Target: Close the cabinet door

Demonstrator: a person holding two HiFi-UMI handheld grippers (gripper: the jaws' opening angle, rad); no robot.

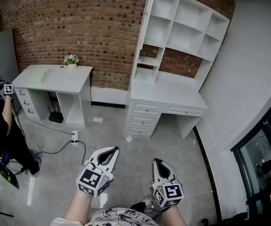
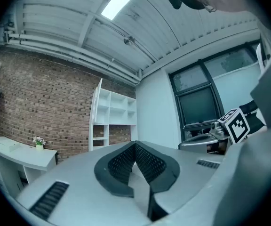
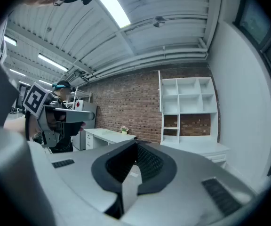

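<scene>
The white shelf cabinet (image 1: pixel 182 32) stands on a white desk with drawers against the brick wall, far ahead of me. Its narrow door (image 1: pixel 144 29) at the upper left hangs open, seen edge-on; the door (image 2: pixel 98 113) also shows in the left gripper view. My left gripper (image 1: pixel 112 149) and right gripper (image 1: pixel 156 162) are held low in the head view, well short of the cabinet. Both are shut with nothing between the jaws. Each gripper view shows its own jaws meeting, the left gripper (image 2: pixel 135 144) and the right gripper (image 3: pixel 136 144).
A second white desk (image 1: pixel 55 76) with a small flower pot (image 1: pixel 71 60) stands at the left, a router (image 1: pixel 55 117) beneath it. A power strip (image 1: pixel 74 135) and cables lie on the floor. A person (image 1: pixel 1 126) stands at the left edge. A dark window (image 1: pixel 262 159) is on the right.
</scene>
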